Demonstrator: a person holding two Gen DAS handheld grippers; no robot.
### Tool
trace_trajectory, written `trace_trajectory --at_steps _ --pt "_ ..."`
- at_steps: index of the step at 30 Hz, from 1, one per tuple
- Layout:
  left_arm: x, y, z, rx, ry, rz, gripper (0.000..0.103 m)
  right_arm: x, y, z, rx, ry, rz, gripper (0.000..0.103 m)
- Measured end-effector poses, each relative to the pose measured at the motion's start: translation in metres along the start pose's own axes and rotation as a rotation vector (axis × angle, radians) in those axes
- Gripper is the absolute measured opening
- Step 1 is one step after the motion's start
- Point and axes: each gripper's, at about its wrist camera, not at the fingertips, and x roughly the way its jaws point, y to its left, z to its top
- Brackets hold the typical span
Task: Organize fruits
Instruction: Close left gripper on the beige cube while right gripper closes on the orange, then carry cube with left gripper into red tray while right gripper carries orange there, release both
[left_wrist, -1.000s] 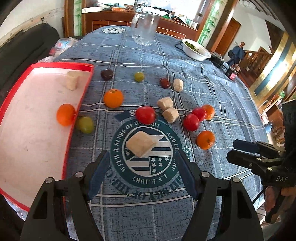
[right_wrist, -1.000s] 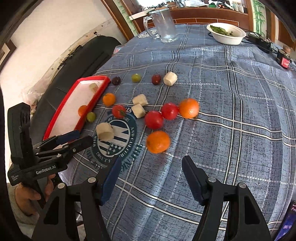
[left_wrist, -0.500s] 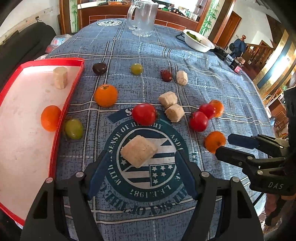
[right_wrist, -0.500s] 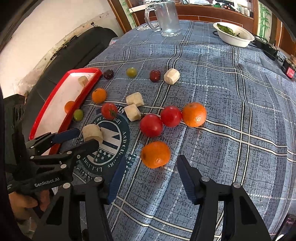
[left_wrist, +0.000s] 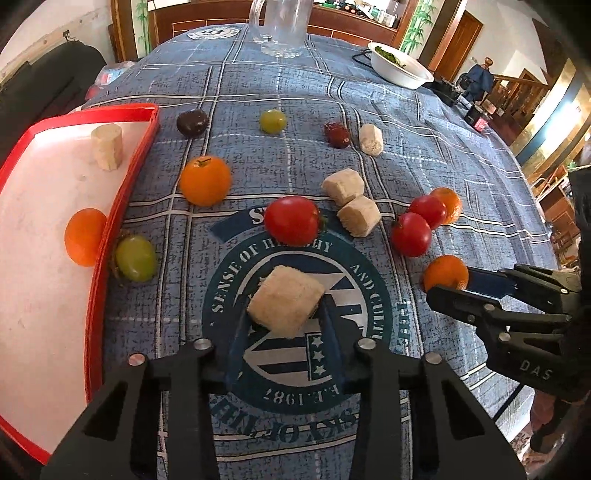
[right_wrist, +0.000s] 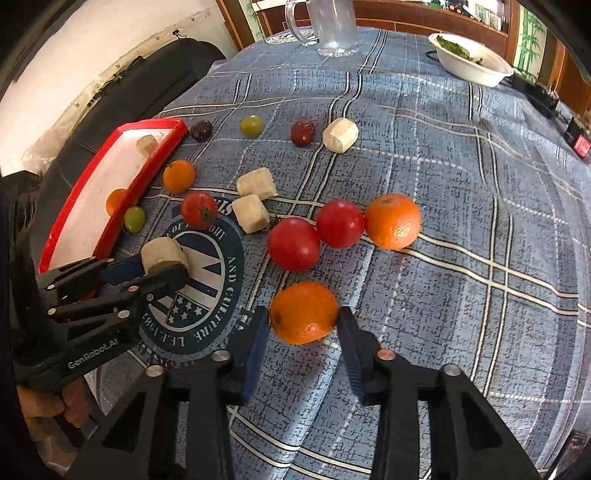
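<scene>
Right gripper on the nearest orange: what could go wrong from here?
1. The right gripper, jaws just closed, holds the round orange only at its near half; it may squirt forward toward the red tomato.
2. The left gripper pinches the pale cube by its corners, so it may twist when lifted.

1. A glass mug (right_wrist: 334, 27) is set at the far end of the blue plaid tablecloth (right_wrist: 461, 184).
2. A white bowl (right_wrist: 471, 62) holding greens is seen to its right.
</scene>
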Motion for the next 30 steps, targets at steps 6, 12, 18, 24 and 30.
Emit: trace_trajectory --at_steps 6,12,18,24,30 --pt "-0.01 0.003 0.001 -0.011 -0.02 -0.024 0.034 -0.005 0.005 0.001 0.004 -0.013 0.025 0.037" --pt "-0.027 0.007 0.006 -0.034 -0.062 -0.045 0.034 -0.015 0.021 0.008 -0.025 -0.044 0.057 0.037" --pt "-0.054 0.025 0.007 -0.087 -0.123 -0.052 0.034 -0.022 0.036 0.018 -0.049 -0.067 0.086 0.037" --pt "-0.075 0.055 0.002 -0.17 -0.165 -0.037 0.034 -0.024 0.049 0.027 -0.064 -0.081 0.113 0.037" --pt "-0.083 0.075 -0.004 -0.215 -0.183 -0.005 0.034 -0.021 0.065 0.037 -0.094 -0.085 0.136 0.037"
